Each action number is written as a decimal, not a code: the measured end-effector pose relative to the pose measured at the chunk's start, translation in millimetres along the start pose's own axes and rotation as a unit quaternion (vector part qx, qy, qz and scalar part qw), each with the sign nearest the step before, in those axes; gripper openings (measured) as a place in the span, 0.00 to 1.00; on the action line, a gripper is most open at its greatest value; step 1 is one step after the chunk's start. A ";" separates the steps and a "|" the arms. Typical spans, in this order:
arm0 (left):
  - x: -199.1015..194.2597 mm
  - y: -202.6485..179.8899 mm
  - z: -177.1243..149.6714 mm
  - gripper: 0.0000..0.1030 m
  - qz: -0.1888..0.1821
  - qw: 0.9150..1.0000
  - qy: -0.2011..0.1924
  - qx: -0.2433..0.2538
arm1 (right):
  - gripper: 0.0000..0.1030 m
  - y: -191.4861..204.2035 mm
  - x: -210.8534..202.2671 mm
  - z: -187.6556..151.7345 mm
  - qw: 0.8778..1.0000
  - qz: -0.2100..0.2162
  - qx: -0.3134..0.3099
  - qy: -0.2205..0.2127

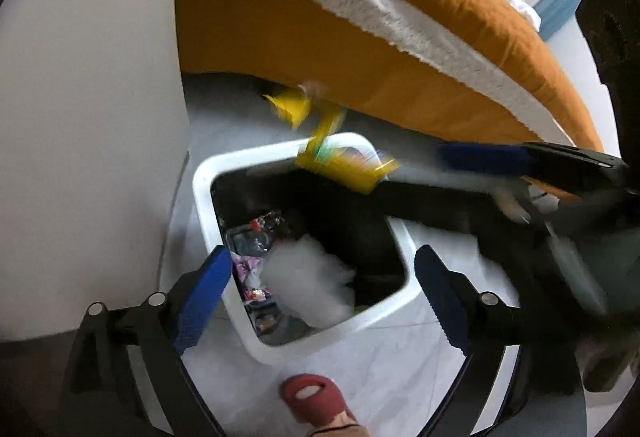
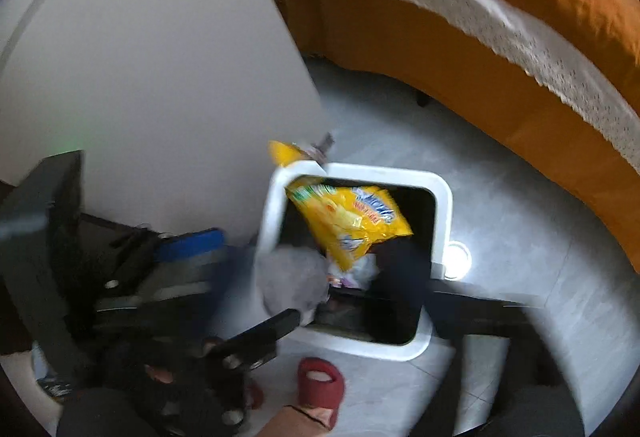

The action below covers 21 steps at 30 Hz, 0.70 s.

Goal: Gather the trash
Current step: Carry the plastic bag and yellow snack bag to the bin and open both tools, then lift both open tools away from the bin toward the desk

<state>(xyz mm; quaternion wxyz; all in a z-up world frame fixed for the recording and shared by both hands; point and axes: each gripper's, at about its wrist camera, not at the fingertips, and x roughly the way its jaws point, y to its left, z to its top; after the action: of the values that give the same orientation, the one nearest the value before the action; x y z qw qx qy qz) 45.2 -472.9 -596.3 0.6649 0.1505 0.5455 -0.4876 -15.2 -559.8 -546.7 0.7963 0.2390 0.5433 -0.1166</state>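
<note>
My left gripper (image 1: 322, 293) hangs over the white trash bin (image 1: 202, 193), its 2 blue pads (image 1: 200, 297) spread wide with nothing between them. My right gripper (image 1: 424, 173) reaches in from the right, motion-blurred; I cannot tell how far apart its fingers stand. A yellow snack bag (image 2: 348, 225) sits at the bin's open mouth, above white tissue (image 1: 308, 281) and wrappers inside. Another yellow scrap (image 1: 292, 109) lies on the floor behind the bin, by the orange bed (image 1: 320, 49). My red slipper (image 1: 316, 399) stands just before the bin.

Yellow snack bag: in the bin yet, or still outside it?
Partly in. The yellow snack bag hangs across the white bin mouth, its top by the rim, above the trash inside. Whether it is released: cannot tell.
</note>
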 end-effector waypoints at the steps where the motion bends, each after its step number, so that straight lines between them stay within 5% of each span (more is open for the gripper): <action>1: 7.0 0.9 -3.2 0.90 0.004 1.000 0.001 -0.003 | 0.96 -5.2 7.1 -2.9 1.000 0.005 0.010 0.007; 9: -9.6 13.2 -11.7 0.95 0.030 1.000 -0.003 -0.008 | 0.96 -5.5 3.5 -10.2 0.999 -0.010 0.016 0.037; 21: -102.0 3.2 6.7 0.95 0.040 0.999 -0.034 -0.013 | 0.96 27.2 -78.7 3.1 1.000 -0.018 0.004 0.008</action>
<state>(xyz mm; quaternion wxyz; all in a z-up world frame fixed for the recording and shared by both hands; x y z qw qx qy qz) 58.9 -426.8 -506.0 0.7037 0.1466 0.5228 -0.4583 -30.7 -543.8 -466.4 0.7890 0.2337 0.5529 -0.1311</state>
